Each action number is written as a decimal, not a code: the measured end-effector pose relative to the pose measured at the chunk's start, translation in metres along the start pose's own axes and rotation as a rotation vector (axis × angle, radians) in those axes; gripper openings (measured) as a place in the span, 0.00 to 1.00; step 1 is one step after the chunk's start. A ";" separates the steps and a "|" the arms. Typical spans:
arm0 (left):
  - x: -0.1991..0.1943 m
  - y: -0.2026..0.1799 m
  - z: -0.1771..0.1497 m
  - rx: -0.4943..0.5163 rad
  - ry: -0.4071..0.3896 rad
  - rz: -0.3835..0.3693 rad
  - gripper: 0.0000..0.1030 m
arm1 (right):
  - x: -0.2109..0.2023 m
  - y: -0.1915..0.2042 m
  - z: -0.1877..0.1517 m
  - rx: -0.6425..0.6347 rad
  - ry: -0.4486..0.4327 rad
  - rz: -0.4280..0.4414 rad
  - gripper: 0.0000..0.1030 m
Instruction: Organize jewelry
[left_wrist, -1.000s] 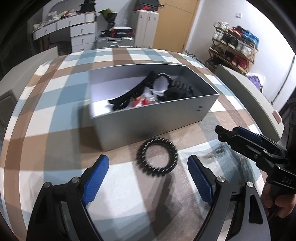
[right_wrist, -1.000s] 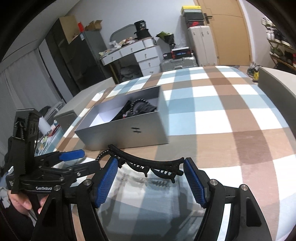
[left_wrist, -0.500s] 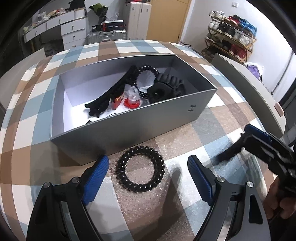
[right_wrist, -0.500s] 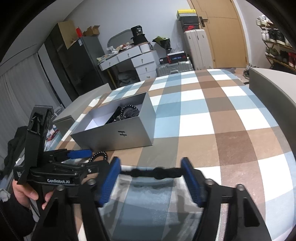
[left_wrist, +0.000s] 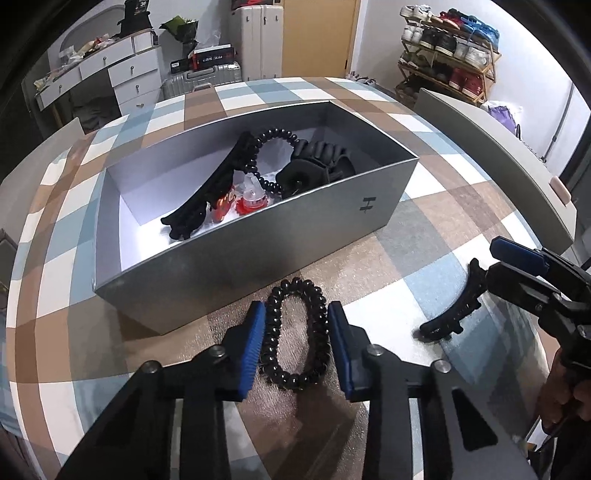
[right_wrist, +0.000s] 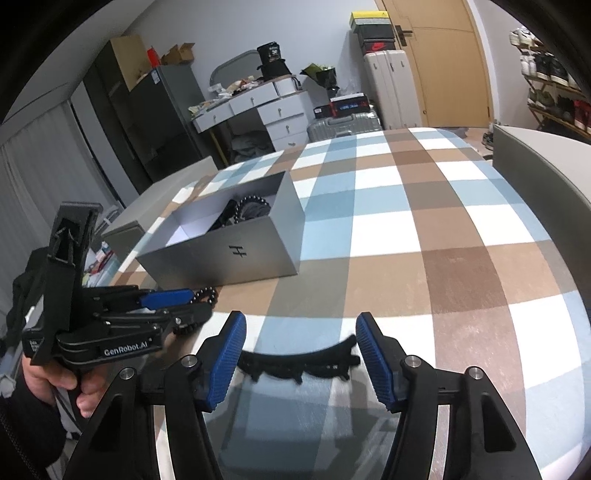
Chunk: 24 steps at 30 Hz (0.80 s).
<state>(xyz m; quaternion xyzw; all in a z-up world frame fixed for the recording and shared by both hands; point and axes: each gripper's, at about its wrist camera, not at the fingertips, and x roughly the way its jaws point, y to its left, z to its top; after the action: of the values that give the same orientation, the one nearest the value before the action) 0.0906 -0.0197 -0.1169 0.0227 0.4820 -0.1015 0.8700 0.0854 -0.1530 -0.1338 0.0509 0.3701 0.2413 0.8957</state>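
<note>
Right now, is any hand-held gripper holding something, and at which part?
The closing left hand-held gripper squeezes the black coil hair tie across its sides; the right hand-held gripper pinches the black hair clip at its ends.

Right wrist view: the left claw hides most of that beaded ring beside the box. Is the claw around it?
Observer: Yes. The spiral hair tie lies between the pads of the left claw, which is closing and squeezing it oval.
Operator: Is there room in the box?
Observer: The left end of the gray box shows bare white floor.
Operator: Is anything hidden behind its front wall?
Observer: Small red and clear pieces.
</note>
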 end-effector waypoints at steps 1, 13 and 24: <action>-0.001 0.000 0.000 0.001 0.001 0.001 0.25 | -0.001 0.001 -0.001 -0.004 0.005 -0.007 0.60; -0.010 0.002 -0.010 -0.004 -0.014 -0.002 0.22 | -0.003 0.008 -0.020 0.069 0.100 -0.023 0.60; -0.019 0.016 -0.020 -0.019 -0.030 -0.019 0.02 | 0.026 0.005 0.003 0.149 0.139 -0.042 0.60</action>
<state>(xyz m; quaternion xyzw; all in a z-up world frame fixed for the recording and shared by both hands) 0.0675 0.0014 -0.1125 0.0086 0.4700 -0.1055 0.8763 0.1012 -0.1363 -0.1471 0.0927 0.4491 0.1972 0.8665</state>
